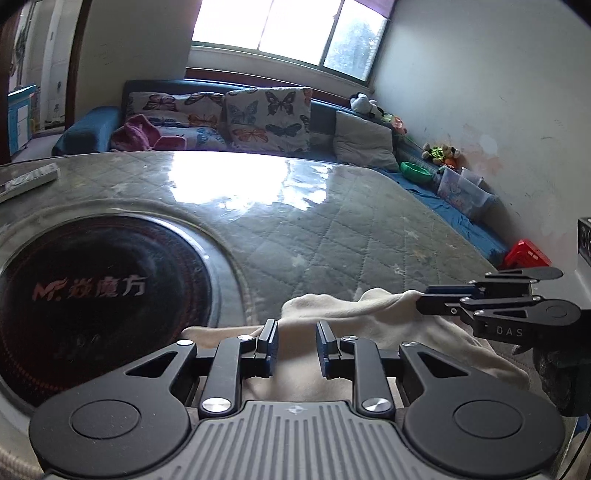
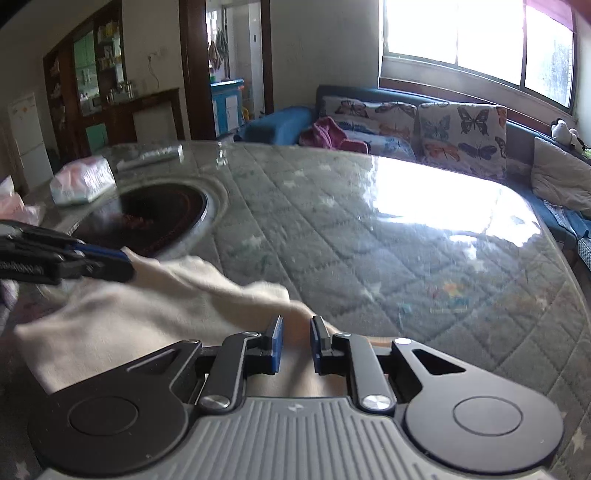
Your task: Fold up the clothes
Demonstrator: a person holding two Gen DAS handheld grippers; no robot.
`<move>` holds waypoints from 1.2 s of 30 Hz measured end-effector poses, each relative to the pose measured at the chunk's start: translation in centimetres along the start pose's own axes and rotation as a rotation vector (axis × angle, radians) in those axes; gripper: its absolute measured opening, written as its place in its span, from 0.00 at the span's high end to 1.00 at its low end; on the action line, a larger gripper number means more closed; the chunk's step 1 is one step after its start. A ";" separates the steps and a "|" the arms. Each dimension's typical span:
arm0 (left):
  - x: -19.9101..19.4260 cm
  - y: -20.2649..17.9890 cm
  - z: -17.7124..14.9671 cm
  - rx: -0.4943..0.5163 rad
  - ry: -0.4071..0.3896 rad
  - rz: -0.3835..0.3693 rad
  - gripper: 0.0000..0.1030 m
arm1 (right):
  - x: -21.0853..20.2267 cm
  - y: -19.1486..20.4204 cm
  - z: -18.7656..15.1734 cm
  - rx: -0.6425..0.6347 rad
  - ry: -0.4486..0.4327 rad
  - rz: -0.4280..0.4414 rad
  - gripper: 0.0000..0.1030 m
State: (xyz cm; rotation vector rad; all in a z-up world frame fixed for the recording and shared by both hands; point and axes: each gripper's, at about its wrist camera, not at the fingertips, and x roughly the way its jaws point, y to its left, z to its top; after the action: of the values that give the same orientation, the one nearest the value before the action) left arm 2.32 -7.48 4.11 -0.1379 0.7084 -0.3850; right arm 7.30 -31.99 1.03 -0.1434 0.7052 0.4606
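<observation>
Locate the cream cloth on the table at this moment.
The cream cloth lies at the table's near edge, right of the round black hob, between both grippers.

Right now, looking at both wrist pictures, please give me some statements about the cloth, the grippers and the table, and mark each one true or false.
1. The cloth is cream-coloured. True.
2. The cloth lies on the sofa. False: it lies on the table, and the sofa stands behind the table.
3. Cloth sits between the fingers of the left gripper and also of the right gripper. True.
4. A round black cooktop is set into the table. True.
5. The cushions on the sofa show flowers. False: they show butterflies.
6. The window is dark. False: bright daylight comes through it.
</observation>
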 end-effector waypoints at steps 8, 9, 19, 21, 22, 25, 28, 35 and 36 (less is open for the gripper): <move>2.2 -0.3 0.3 0.016 0.043 0.020 0.70 | 2.1 0.4 0.8 -0.010 0.025 -0.007 0.82; 2.2 -0.4 0.2 0.017 0.043 0.020 0.70 | 2.0 0.4 0.8 -0.004 0.021 -0.006 0.82; 2.3 -0.5 0.3 0.026 0.047 0.032 0.70 | -3.0 4.6 -0.7 -0.144 -0.021 0.107 0.81; 2.4 -0.6 0.3 0.028 0.047 0.035 0.70 | -3.9 5.6 -1.4 -0.166 -0.015 0.141 0.81; 2.4 -0.6 0.3 0.029 0.047 0.037 0.70 | -4.2 6.0 -1.8 -0.176 -0.010 0.154 0.81; 2.5 -0.6 0.3 0.028 0.046 0.040 0.70 | -4.7 7.2 -2.9 -0.213 0.016 0.188 0.81; 2.6 -0.6 0.3 0.023 0.047 0.042 0.70 | -4.3 8.1 -4.4 -0.260 0.020 0.169 0.81; 2.7 -0.9 0.3 0.033 0.051 0.050 0.70 | -5.1 9.4 -3.4 -0.312 -0.011 0.178 0.81; 2.7 -0.9 0.3 0.033 0.051 0.051 0.70 | -5.2 9.7 -3.1 -0.312 -0.020 0.194 0.81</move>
State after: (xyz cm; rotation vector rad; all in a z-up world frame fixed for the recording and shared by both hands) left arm 4.07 -9.34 2.92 -0.0784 0.7541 -0.3521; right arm -2.40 -26.11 2.29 -0.3647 0.6266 0.7562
